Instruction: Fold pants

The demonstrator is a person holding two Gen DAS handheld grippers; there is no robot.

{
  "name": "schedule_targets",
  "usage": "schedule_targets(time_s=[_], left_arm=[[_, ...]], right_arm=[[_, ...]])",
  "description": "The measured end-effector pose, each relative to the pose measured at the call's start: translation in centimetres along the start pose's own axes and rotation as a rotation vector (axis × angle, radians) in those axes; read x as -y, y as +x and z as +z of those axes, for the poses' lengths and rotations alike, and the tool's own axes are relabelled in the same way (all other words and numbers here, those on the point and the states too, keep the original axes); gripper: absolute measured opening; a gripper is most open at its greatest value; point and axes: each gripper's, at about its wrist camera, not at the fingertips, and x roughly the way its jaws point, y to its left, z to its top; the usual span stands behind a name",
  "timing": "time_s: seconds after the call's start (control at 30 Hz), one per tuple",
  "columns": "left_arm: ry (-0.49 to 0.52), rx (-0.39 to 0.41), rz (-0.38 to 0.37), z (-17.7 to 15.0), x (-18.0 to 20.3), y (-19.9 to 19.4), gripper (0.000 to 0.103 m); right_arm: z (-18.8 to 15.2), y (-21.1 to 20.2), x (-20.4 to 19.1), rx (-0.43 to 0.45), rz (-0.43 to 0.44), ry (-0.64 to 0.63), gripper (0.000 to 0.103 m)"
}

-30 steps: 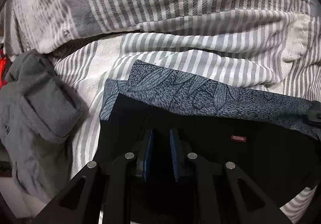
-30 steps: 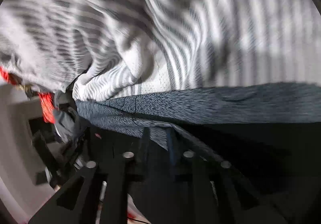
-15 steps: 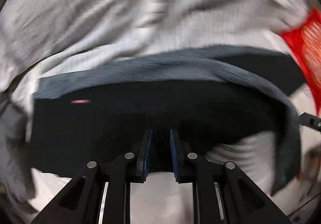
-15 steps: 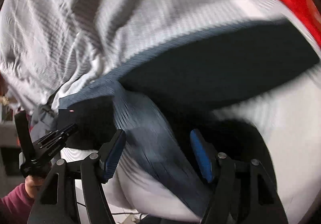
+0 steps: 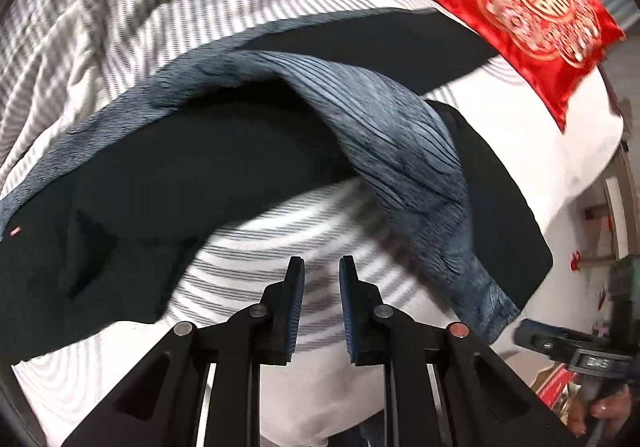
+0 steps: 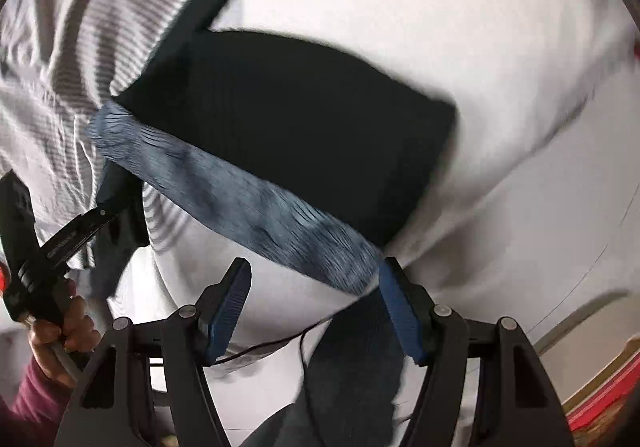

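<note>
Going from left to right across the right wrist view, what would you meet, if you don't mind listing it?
Hand holding the left gripper → striped sheet → black pants → plain white bedding.

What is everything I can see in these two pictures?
pants: one pair, black with blue-grey patterned panels, spread on the bed, one panel flipped over.
bedsheet: one, white with grey stripes, under the pants.
cushion: one, red with gold pattern, top right of the left view.
cable: one, thin and dark, below the right hand-held gripper.
left hand-held gripper: black with blue pads, narrow gap, nothing between the pads.
right hand-held gripper: black with blue pads, wide open, at the pants' patterned edge.
person's hand: one, with maroon sleeve, holding the left gripper's handle.
</note>
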Motion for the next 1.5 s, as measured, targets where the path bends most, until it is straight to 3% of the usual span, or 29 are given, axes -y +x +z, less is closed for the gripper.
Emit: schedule_targets(time_s=[0.17,0.23,0.27,0.3,0.4,0.57,0.87,1.1,1.3,1.5], left_arm=[[0.02,-0.046,0.003,-0.2,0.4,2.0,0.019],[0.032,-0.058,0.02,0.0,0.9,2.8,0.019],[0.029,-0.065,0.024,0.1,1.2,3.1,0.019],[0.027,-0.075,0.023,0.2,1.3,3.5,0.019],[0.016,-0.094,0.011,0.8,2.1,4.1,0.019],[-0.001,-0.081,-0.026,2.8,4.0,4.2,0.019],[-0.096,-0.032,-0.046,8.6,5.0,3.6,0.019],[-0.122,0.014,-0.007,13.8,5.5,3.0,0.019],[-0.201,0.06,0.046,18.9,3.6,2.7,0.019],[-0.231,0.065,0.138,22.6,1.7,4.8,0.019]], right_arm=[[-0.2,2.2,1.8,-0.01,0.089,0.07,0.068],[0.1,3.2,1.9,-0.017,0.15,0.091,0.048],[0.2,3.4,2.0,-0.031,0.159,0.098,0.028],[0.4,3.4,2.0,-0.042,0.18,0.102,0.002],[0.9,2.0,1.8,-0.061,0.306,0.116,0.003],[5.0,-2.8,0.0,-0.027,0.382,0.029,0.003],[16.5,-7.6,-3.3,0.014,0.45,-0.052,0.003],[24.8,-9.0,-6.8,0.015,0.477,-0.136,0.003],[33.6,-8.9,-10.7,0.031,0.443,-0.215,0.003],[40.0,-3.9,-12.7,-0.012,0.304,-0.258,0.003]])
